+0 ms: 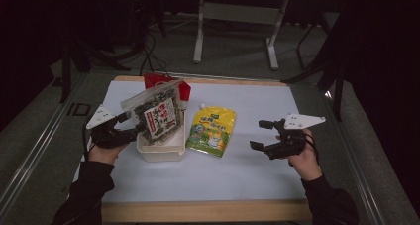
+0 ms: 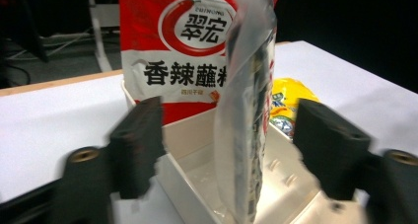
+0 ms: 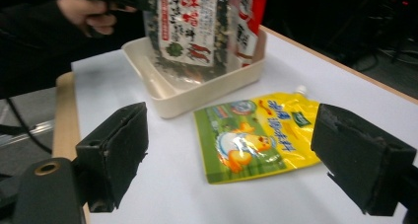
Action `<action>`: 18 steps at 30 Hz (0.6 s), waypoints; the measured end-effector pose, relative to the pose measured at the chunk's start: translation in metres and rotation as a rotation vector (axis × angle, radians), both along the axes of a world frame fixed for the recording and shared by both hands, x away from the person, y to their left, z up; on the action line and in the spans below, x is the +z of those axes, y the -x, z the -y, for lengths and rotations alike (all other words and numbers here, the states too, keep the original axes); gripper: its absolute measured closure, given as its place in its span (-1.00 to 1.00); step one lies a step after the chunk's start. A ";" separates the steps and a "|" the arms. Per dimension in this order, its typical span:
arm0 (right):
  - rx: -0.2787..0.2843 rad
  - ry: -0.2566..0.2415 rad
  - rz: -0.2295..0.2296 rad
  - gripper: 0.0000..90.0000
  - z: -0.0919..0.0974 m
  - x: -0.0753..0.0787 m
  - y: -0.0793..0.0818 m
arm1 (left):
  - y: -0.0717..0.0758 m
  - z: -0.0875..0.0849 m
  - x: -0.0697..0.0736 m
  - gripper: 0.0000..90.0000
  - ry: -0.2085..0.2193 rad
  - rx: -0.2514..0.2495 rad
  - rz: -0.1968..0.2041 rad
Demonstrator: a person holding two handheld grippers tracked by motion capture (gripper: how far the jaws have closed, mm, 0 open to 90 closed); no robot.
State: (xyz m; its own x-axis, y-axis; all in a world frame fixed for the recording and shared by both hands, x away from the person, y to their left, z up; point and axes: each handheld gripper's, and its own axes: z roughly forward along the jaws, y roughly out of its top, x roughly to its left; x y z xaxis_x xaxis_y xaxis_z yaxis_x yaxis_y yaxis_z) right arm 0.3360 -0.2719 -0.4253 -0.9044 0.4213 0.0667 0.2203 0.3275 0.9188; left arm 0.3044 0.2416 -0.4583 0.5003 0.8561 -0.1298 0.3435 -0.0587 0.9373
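Both grippers' jaws gape wide, gripping nothing; cream tub holds clear seaweed bag and red pouch.

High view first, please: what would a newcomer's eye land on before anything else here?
Probably the clear seaweed snack bag standing upright in the cream tray at the table's left, with a red packet behind it. The left tool sits around that bag, its jaws apart and not pressing on it. Just right of the tray, a bright yellow pouch lies flat, facing the open right tool.
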 end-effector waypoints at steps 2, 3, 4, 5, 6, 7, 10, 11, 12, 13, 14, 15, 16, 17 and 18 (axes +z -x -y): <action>-0.006 -0.012 -0.020 -0.71 0.001 0.000 -0.001 | 0.005 0.000 0.002 -0.71 -0.013 -0.010 0.007; -0.017 -0.009 -0.021 -0.71 0.001 -0.001 0.000 | 0.008 0.001 0.003 -0.74 -0.018 0.001 0.012; -0.028 -0.006 -0.022 -0.72 0.001 -0.001 0.000 | 0.012 0.001 0.004 -0.79 -0.009 -0.007 0.024; -0.031 -0.013 -0.023 -0.77 0.001 -0.002 0.000 | 0.015 0.001 0.004 -0.86 0.005 -0.017 0.032; -0.028 -0.013 -0.027 -0.77 0.000 -0.003 0.000 | 0.018 0.001 0.005 -0.92 0.017 -0.015 0.036; -0.033 0.000 -0.030 -0.76 -0.001 -0.003 -0.001 | 0.022 0.002 0.005 -0.94 0.027 -0.014 0.045; -0.026 0.008 -0.029 -0.75 -0.005 -0.007 -0.001 | 0.035 0.007 0.006 -0.94 0.019 -0.010 0.057; -0.034 0.012 -0.026 -0.71 -0.006 -0.008 -0.001 | 0.039 0.009 0.005 -0.94 0.017 -0.010 0.061; -0.034 0.010 -0.027 -0.71 -0.007 -0.008 -0.001 | 0.044 0.011 0.005 -0.95 0.023 -0.015 0.064; -0.033 0.008 -0.033 -0.70 -0.008 -0.009 -0.002 | 0.048 0.012 0.004 -0.95 0.028 -0.024 0.062; -0.039 0.010 -0.031 -0.69 -0.009 -0.010 -0.002 | 0.051 0.014 0.003 -0.95 0.034 -0.029 0.059; -0.035 0.014 -0.031 -0.68 -0.010 -0.010 -0.003 | 0.055 0.016 0.001 -0.95 0.039 -0.038 0.059; -0.038 0.016 -0.024 -0.67 -0.011 -0.011 -0.004 | 0.057 0.017 0.000 -0.95 0.038 -0.045 0.059; -0.044 0.018 -0.020 -0.63 -0.012 -0.011 -0.004 | 0.059 0.019 -0.003 -0.95 0.039 -0.053 0.060; -0.046 0.023 -0.019 -0.57 -0.013 -0.011 -0.005 | 0.061 0.021 -0.005 -0.95 0.041 -0.066 0.056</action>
